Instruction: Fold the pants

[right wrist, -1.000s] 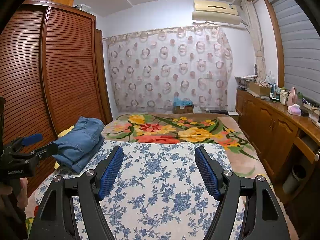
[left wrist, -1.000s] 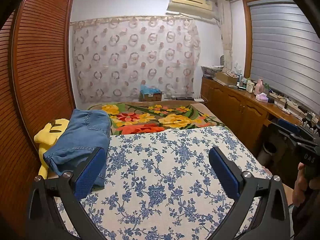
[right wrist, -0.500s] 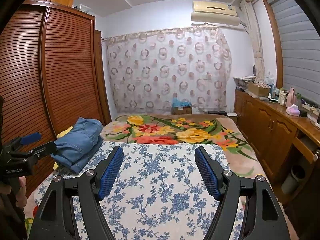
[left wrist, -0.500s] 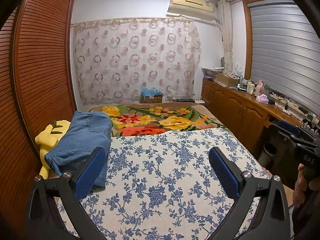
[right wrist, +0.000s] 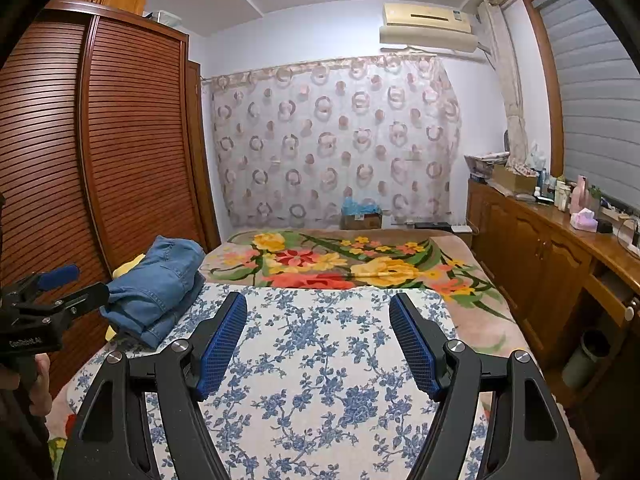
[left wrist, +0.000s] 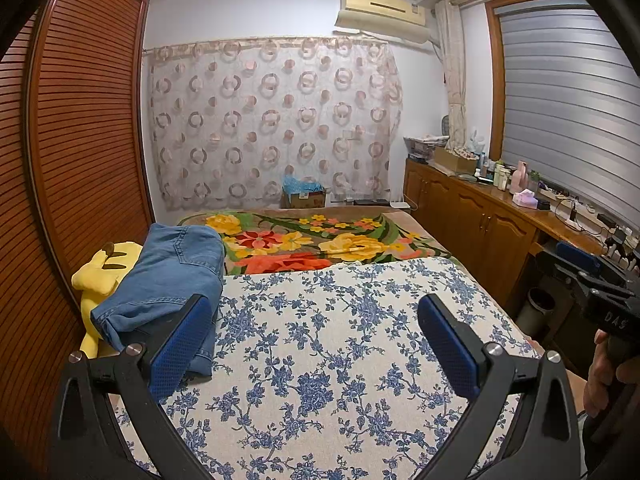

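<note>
Folded blue jeans [left wrist: 160,280] lie in a stack at the left edge of the bed, partly on a yellow plush toy [left wrist: 102,272]. In the right wrist view the jeans [right wrist: 156,284] sit to the left of the fingers. My left gripper [left wrist: 316,316] hovers open over the blue-flowered cloth [left wrist: 328,340], its left pad just in front of the jeans, nothing between the pads. My right gripper [right wrist: 318,316] is open too, above the same cloth [right wrist: 320,360], and holds nothing. Each gripper shows at the edge of the other's view, held by a hand.
A floral blanket [left wrist: 320,240] covers the far half of the bed. A slatted wooden wardrobe [left wrist: 72,140] stands close on the left. A wooden cabinet [right wrist: 540,248] with bottles and boxes runs along the right. A bin [right wrist: 586,352] stands on the floor beside it.
</note>
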The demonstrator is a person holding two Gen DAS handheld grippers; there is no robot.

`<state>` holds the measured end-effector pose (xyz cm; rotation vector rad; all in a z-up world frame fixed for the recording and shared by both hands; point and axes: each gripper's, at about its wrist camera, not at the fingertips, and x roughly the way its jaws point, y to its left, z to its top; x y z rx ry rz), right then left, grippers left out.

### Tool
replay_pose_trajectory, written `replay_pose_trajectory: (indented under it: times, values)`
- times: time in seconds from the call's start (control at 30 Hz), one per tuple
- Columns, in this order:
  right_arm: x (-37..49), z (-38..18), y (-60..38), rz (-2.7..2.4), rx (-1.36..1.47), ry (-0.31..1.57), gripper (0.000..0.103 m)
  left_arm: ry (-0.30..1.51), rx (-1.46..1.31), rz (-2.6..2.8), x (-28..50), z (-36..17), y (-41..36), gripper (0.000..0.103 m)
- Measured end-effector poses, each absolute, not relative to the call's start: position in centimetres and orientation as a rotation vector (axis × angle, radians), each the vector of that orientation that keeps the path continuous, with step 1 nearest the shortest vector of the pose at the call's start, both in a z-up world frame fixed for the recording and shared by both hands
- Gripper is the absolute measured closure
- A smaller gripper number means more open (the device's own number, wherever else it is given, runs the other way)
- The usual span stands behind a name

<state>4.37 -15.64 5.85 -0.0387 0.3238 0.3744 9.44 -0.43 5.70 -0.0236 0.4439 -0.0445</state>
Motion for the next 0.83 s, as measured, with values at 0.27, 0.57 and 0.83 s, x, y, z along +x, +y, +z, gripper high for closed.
replay_pose_trajectory:
  times: [0.27,0.57,0.83]
  values:
    - [4.62,5.98,-15.85,0.37,-0.04,0.323,0.027,0.443,-0.023,-0.044,9.41,5.65,-0.43,0.0]
    - [4.52,5.88,-15.78,0.372,-0.04,0.322,0.027,0.443,-0.022,-0.044,9.38,5.56,-0.41,0.0]
    - [4.48,5.76,-15.81,0.367,-0.039,0.323,0.027,0.442,-0.023,-0.043,9.34,5.53,-0.34,0.0]
